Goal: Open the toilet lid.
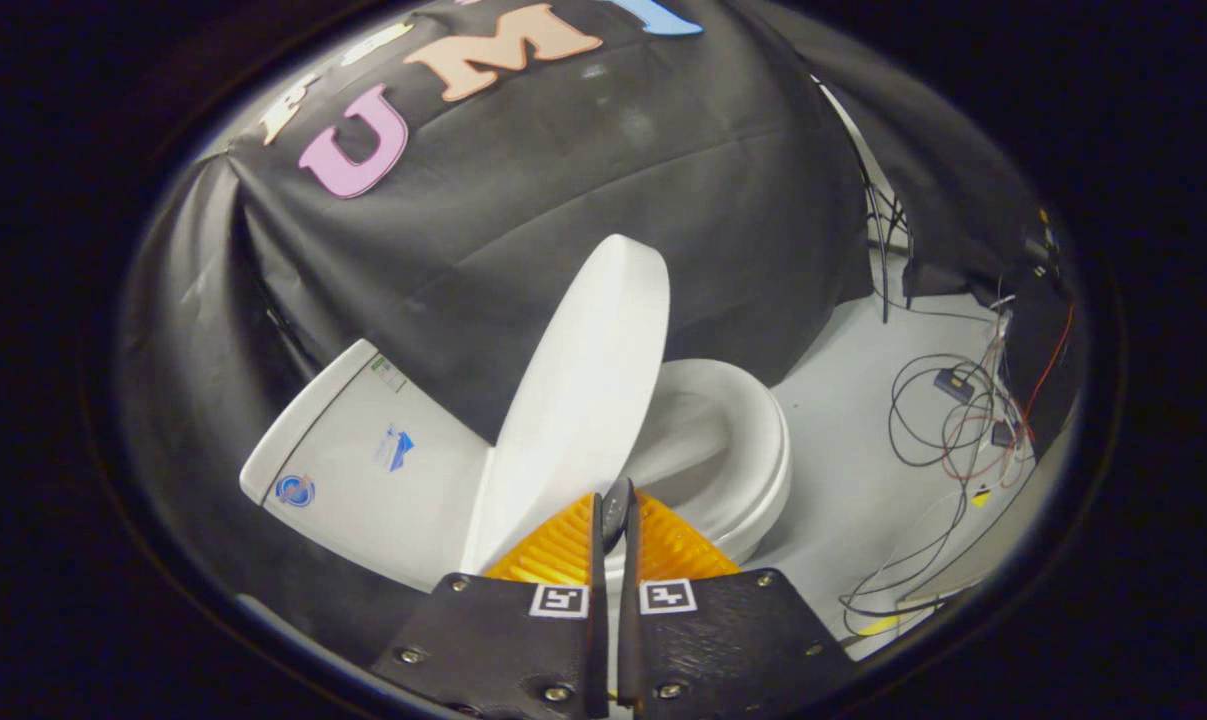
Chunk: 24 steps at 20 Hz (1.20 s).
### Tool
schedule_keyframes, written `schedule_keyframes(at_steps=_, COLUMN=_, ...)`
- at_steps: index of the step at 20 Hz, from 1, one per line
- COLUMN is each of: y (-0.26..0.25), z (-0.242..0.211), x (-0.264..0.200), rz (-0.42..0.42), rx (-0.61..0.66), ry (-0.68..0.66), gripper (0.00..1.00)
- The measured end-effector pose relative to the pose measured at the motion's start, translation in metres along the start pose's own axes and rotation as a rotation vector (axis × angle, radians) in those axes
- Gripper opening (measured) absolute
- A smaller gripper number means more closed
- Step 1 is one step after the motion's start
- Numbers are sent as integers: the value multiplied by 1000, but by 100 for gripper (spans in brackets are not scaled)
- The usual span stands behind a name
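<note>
While jaws pinch lid, raised, toilet

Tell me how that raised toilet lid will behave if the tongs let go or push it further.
The toilet lid looks stiff and flat, so it should swing at its hinge, not bend. Its glossy surface may slip in the tongs, shut on its edge. Only part-raised over the seat, it would probably drop back.

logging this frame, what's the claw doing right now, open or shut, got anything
Claw: shut on the toilet lid, both fingers pinching its lower edge; the lid stands raised off the seat.
</note>
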<state>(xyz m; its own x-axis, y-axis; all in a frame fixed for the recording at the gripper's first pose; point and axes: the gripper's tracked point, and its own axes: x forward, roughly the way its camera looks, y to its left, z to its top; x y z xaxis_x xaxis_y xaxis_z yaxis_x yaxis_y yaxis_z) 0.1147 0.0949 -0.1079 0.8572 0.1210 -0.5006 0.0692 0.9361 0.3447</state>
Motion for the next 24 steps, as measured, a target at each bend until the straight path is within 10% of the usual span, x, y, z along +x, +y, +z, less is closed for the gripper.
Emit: schedule_keyframes(at_steps=24, y=97, z=27, x=-30, rz=134, rx=-144, ry=-97, gripper=4)
